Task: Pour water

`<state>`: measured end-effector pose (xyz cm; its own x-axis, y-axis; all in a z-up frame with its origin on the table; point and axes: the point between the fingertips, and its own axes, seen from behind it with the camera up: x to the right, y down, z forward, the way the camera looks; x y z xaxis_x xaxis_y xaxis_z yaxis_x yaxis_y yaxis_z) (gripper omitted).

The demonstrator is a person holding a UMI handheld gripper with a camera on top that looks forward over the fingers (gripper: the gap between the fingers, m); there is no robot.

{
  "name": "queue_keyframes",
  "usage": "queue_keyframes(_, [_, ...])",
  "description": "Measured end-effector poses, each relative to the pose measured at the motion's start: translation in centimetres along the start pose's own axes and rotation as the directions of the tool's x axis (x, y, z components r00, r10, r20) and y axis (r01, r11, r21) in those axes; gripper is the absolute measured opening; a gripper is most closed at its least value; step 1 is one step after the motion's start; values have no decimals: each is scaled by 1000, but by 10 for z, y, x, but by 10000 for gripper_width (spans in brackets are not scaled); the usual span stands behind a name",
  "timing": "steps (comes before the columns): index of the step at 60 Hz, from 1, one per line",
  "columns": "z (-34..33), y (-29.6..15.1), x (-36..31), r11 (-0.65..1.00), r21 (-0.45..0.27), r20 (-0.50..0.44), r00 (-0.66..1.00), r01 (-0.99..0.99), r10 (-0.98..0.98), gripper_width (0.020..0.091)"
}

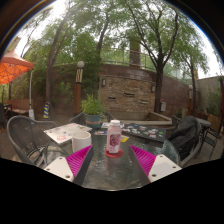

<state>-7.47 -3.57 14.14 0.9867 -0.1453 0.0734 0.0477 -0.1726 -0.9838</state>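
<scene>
Hand-held gripper (112, 160), fingers spread, aimed at bottle (114, 138).
Bottle upright on glass tabletop (110, 172), just ahead between the pads, not yet gripped; cup (82, 142) stands beside, likely awaiting water.

Bottle (114, 137) blocks the lane just ahead of the gripper (113, 160) — open glass table (120, 170) either side

Outdoor patio setup, daylight, with a glass-topped table (115, 168) and dark metal chairs (28, 138) around it. Behind that stood a stone wall (128, 92) with a potted plant (93, 108) in front, tall trees (150, 30) overhead, and an orange umbrella (12, 68) off to one side.
</scene>
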Motion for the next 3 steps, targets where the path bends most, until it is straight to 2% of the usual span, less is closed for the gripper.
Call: queue_keyframes(3, [-18,0,-4,1000,-4,13,1000,-8,8,806])
